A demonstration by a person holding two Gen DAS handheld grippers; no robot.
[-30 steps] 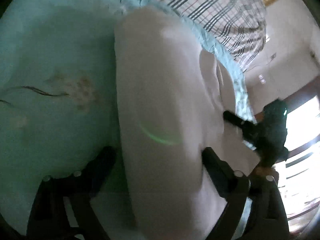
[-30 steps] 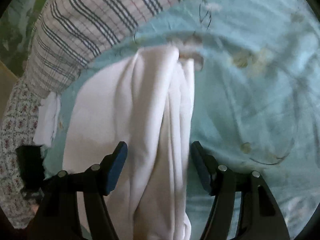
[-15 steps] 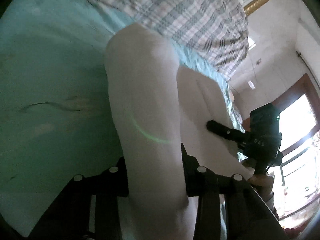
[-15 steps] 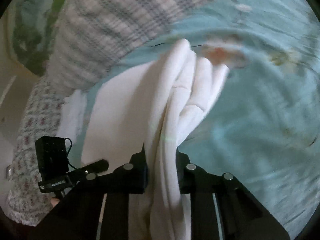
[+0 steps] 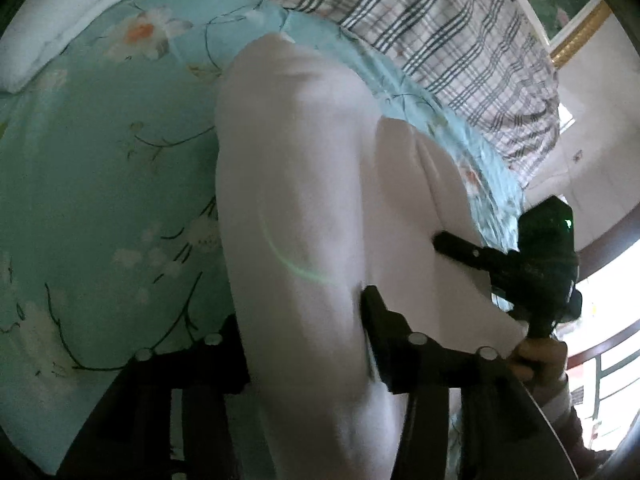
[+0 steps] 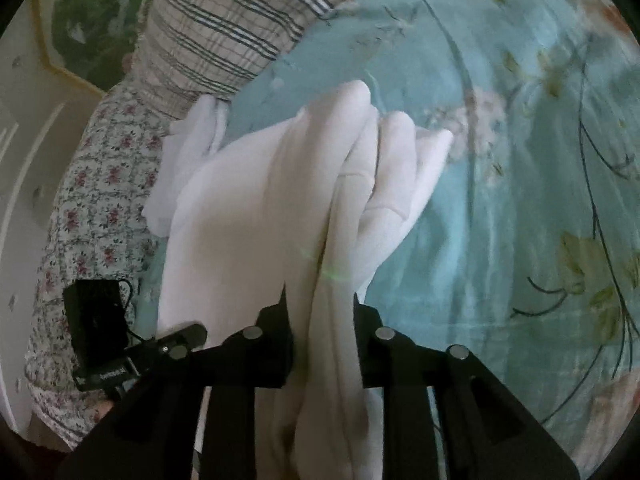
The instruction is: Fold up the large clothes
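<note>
A large white garment (image 5: 296,168) is lifted off the teal flowered bed sheet (image 5: 104,184). My left gripper (image 5: 304,320) is shut on one thick fold of it, which fills the middle of the left wrist view. My right gripper (image 6: 320,312) is shut on the bunched other end of the white garment (image 6: 320,184), whose folds hang forward over the sheet (image 6: 520,160). The right gripper also shows in the left wrist view (image 5: 516,264), and the left gripper in the right wrist view (image 6: 160,344). The cloth hides the pads.
A plaid blanket (image 5: 440,28) lies along the far side of the bed and shows in the right wrist view (image 6: 224,24). A white pillow (image 5: 60,16) sits at the far left. A small white cloth (image 6: 184,152) and a flowered fabric (image 6: 92,208) lie at the left.
Both grippers closed on the white garment, which they straddled open a second ago. They have lifted it off the sheet, and more of the bed shows now.
</note>
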